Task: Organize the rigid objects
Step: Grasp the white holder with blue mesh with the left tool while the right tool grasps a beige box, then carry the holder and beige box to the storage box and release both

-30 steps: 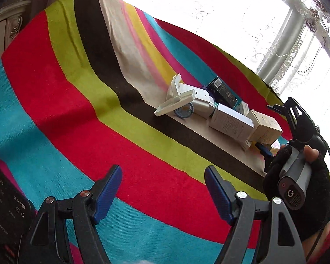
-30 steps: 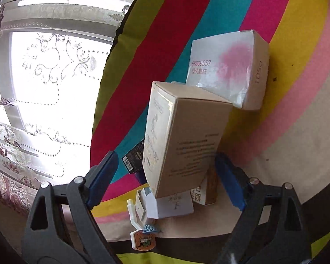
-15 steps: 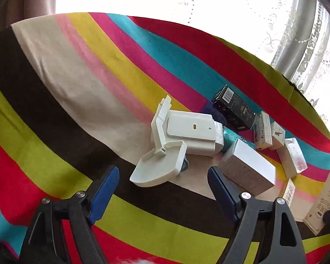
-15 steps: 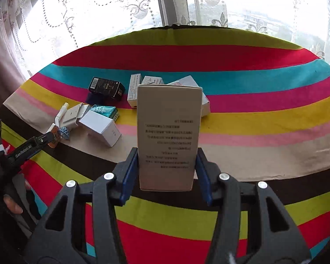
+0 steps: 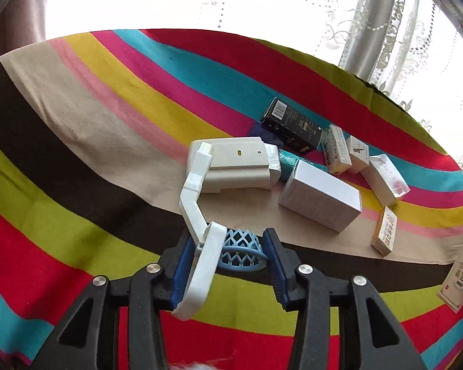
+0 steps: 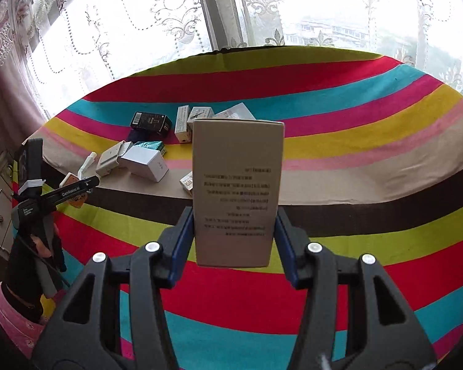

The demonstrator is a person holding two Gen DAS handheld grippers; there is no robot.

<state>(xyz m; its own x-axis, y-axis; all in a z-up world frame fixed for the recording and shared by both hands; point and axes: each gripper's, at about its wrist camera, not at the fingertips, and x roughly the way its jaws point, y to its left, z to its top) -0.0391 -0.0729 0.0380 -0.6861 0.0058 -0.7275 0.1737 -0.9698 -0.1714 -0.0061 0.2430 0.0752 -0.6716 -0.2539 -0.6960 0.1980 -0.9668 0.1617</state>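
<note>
The right gripper point(image 6: 234, 243) is clamped on a tall beige box point(image 6: 237, 185) and holds it upright above the striped cloth point(image 6: 355, 141), probably to carry it away from the pile. The left gripper point(image 5: 228, 265) is closing its jaws around a white plastic scoop point(image 5: 200, 265) with a blue lattice ring point(image 5: 242, 249) at the near edge of the pile. The other boxes, among them a white box point(image 5: 321, 200) and a black box point(image 5: 290, 125), lie mixed together on the cloth, not yet sorted.

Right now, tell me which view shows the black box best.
The left wrist view: the black box lies large there, barcode end and printed side clear. The right wrist view shows it smaller, far left among the other boxes.
</note>
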